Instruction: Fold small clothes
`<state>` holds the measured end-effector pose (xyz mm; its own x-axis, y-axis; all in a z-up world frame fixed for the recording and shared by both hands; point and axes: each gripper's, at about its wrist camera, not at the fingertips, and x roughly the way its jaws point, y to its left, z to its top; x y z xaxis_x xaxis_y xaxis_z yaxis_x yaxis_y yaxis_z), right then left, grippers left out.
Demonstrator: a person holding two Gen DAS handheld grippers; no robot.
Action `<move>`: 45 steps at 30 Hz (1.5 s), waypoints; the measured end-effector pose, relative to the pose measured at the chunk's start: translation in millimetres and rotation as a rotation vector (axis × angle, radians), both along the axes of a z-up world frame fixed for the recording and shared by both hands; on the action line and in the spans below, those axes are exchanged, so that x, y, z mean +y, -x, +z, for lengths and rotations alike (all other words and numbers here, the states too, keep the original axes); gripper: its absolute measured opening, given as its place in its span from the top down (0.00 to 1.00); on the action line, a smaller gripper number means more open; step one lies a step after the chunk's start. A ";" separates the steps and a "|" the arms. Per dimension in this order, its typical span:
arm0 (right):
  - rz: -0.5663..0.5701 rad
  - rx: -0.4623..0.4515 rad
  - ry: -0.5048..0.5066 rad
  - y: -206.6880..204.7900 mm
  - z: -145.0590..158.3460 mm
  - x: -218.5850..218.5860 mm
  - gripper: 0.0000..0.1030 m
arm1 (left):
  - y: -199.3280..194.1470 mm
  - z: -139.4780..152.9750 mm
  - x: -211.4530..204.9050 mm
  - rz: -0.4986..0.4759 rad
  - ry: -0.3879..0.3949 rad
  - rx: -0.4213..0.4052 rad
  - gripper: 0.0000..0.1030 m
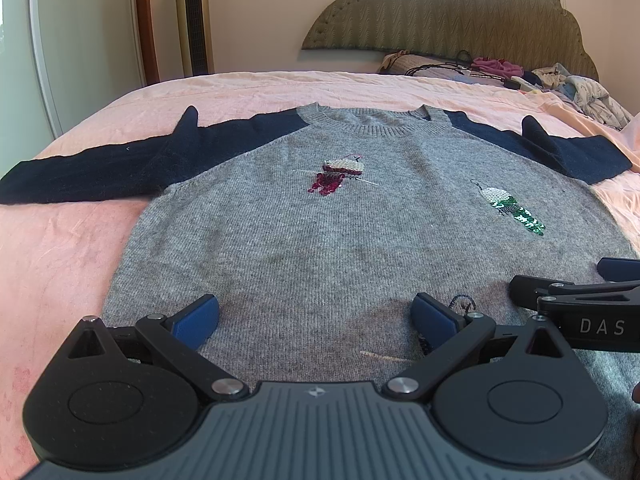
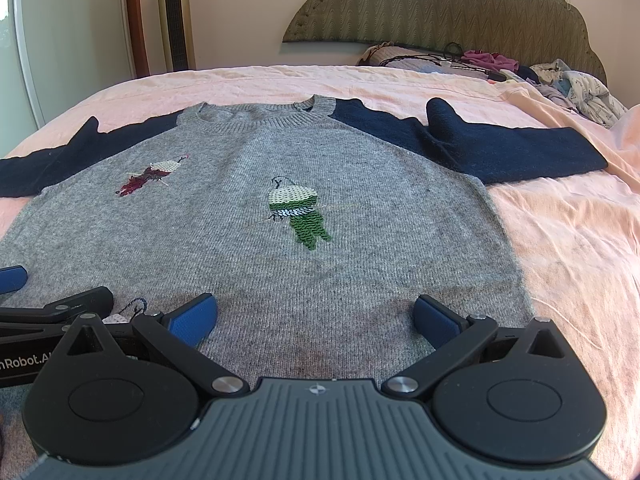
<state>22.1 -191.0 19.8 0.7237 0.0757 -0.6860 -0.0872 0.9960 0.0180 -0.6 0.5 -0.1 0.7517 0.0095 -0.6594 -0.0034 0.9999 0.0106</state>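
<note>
A small grey knit sweater (image 1: 320, 232) (image 2: 248, 248) with navy sleeves lies flat and face up on a pink bed, both sleeves spread out sideways. It bears a red sequin patch (image 1: 336, 178) and a green sequin patch (image 2: 298, 214). My left gripper (image 1: 316, 318) hovers open over the lower hem area, left of centre. Beside it, my right gripper (image 2: 316, 316) is open over the lower right part of the sweater. Each gripper shows at the edge of the other's view. Nothing is between either pair of fingers.
The pink bedsheet (image 1: 60, 264) spreads around the sweater. A heap of clothes and a cable (image 1: 560, 80) lies near the green padded headboard (image 1: 460, 12) at the far right. A tower fan (image 1: 194, 16) and a door stand beyond the bed's far left.
</note>
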 end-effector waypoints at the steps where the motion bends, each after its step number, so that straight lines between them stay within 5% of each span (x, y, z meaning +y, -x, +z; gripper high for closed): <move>1: 0.000 0.000 0.000 0.0 0.0 0.0 0.00 | -0.2 0.0 -0.3 0.000 0.000 0.000 0.00; 45: -0.013 -0.006 0.005 -1.1 -0.5 0.4 0.00 | 0.3 1.2 0.7 0.004 0.000 -0.004 0.00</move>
<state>23.3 -190.7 19.3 0.7289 0.0627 -0.6817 -0.0739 0.9972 0.0127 -0.9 1.2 1.0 0.7540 0.0125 -0.6567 -0.0073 0.9999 0.0107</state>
